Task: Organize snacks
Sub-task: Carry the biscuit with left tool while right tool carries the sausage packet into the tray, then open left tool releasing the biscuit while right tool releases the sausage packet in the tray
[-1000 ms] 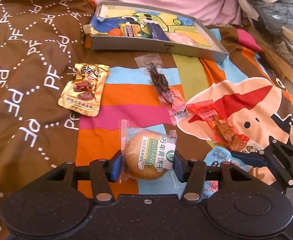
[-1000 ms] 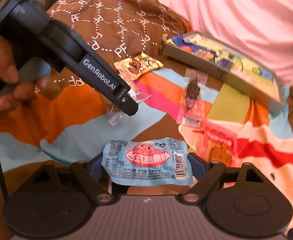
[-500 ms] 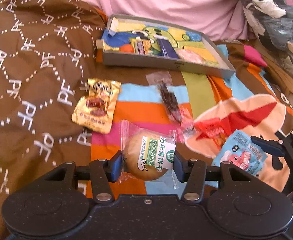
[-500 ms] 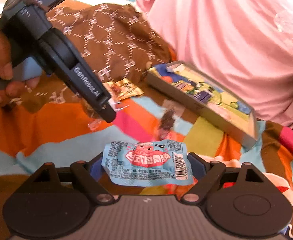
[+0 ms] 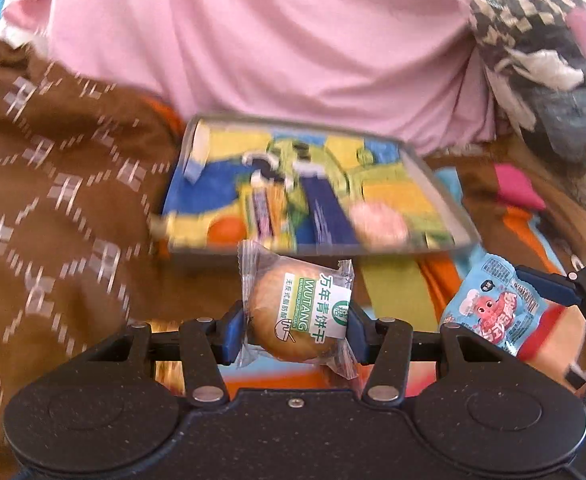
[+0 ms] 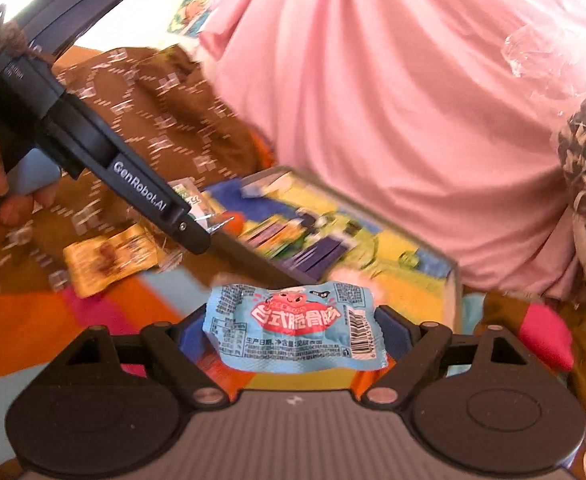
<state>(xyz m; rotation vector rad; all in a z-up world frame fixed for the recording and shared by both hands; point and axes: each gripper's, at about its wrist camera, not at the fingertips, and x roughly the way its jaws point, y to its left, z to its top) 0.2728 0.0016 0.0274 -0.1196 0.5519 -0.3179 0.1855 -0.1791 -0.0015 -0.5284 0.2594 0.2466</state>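
Your left gripper (image 5: pixel 296 320) pinches a clear-wrapped round biscuit (image 5: pixel 293 312); your right gripper (image 6: pixel 293 330) pinches a crinkled blue packet (image 6: pixel 293 330). The grey tray's (image 5: pixel 445 184) near rim sits mid-frame, just beyond.

The cookie (image 5: pixel 293 320) sits in a clear, shiny plastic wrapper, the blue packet (image 6: pixel 295 328) is crinkly plastic, the tray (image 5: pixel 433 176) has a dull gray metal rim, and the pink cloth (image 5: pixel 273 40) looks soft.

Two low tong-mounted views, both facing the tray (image 5: pixel 449 200).
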